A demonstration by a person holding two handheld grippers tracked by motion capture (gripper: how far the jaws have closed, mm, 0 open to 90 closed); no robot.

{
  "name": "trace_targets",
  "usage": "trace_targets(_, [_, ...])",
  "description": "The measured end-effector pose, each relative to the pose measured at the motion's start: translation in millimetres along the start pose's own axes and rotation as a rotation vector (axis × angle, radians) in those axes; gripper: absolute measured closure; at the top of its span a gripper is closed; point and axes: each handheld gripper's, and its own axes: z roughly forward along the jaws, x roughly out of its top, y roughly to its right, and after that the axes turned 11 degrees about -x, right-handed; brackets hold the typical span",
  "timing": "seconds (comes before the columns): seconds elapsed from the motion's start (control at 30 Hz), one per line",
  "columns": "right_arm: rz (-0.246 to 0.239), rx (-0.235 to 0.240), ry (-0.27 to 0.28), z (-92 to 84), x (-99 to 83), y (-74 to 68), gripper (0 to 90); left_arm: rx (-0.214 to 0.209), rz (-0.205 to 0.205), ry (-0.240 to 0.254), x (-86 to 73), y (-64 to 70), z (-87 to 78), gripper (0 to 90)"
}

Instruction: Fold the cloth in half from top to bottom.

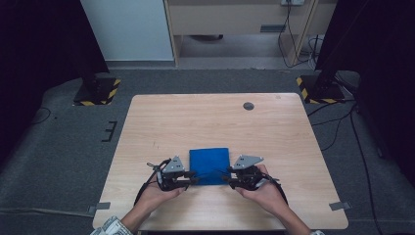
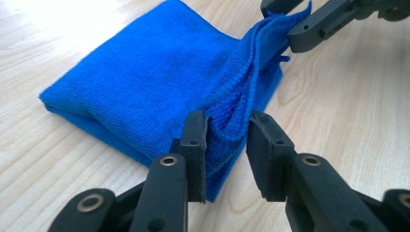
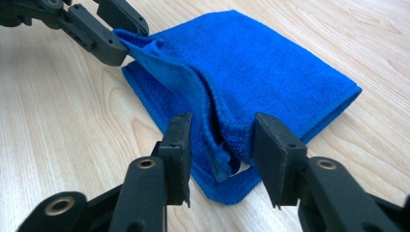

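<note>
A folded blue cloth point(image 1: 209, 165) lies on the wooden table point(image 1: 195, 122), and both grippers sit at its near edge, one at each near corner. In the high view the left gripper point(image 1: 188, 180) is at the cloth's near left corner and the right gripper point(image 1: 232, 180) at its near right corner, each held in a hand point(image 1: 159, 193) that comes up from the bottom; the right hand point(image 1: 266, 193) mirrors the left. Seen along the left gripper point(image 2: 227, 145), the jaws stand part open with the cloth point(image 2: 145, 87) between them: a raised ridge of the near edge runs up through the gap, touching the left-side jaw, while a gap shows between the fabric and the right-side jaw. The pads do not pinch it. Farther off, at the top right, the other gripper point(image 2: 295, 24) has the far end of that same ridge between its tips. Seen along the right gripper point(image 3: 220, 145), the jaws also stand part open, astride a rumpled fold of the cloth point(image 3: 270, 67); the fabric leans against the right-side jaw and stands clear of the left-side one, so nothing is clamped. At the top left, the other gripper point(image 3: 123, 36) has the cloth's lifted corner at its tips. Beyond the ridge, the rest of the cloth lies flat on the table.
</note>
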Motion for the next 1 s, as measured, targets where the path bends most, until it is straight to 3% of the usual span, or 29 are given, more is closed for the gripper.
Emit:
trace_targets(0.4, [0.002,0.021,0.008,-15.6,-1.0,-2.1,52.2,-0.006,0.014,-0.018,-6.0,7.2,0.9,63.4])
trace_targets(0.57, [0.002,-0.008,0.027,-18.2,3.6,-1.5,52.5,-0.005,0.01,0.005,-4.8,9.9,-2.8,61.2])
trace_targets(0.7, [0.018,-0.022,0.02,-10.4,3.6,0.6,52.5,0.024,0.02,0.046,-1.7,11.1,-7.3,60.8])
trace_targets(0.83, [0.027,-0.053,0.016,-1.9,6.0,3.5,52.0,0.076,-0.006,0.105,3.0,3.7,-9.1,60.7])
trace_targets(1.0, [0.033,-0.092,-0.018,6.6,4.3,6.8,50.5,0.097,-0.005,0.068,1.8,-2.3,-0.9,58.5])
